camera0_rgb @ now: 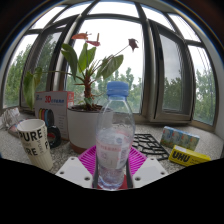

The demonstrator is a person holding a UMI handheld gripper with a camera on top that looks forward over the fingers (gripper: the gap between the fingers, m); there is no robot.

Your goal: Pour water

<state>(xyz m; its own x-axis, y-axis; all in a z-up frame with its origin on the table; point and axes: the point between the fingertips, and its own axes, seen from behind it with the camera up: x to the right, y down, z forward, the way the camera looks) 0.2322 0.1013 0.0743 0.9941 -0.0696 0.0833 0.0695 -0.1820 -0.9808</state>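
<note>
Bay-window bench (160,150) seen behind bottle (114,135); mug (36,143) left of it; tongs (112,170) closed on bottle's thin, crushable, slippery mid-body; firm, gentle hold judged best

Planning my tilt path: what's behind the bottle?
Behind the water bottle, gripped in the tongs, stands a white flowerpot with a plant by the window. The bottle hides part of the pot.

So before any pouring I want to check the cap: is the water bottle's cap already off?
No: the water bottle, standing between the hand-held gripper fingers, has its blue cap on top.
</note>
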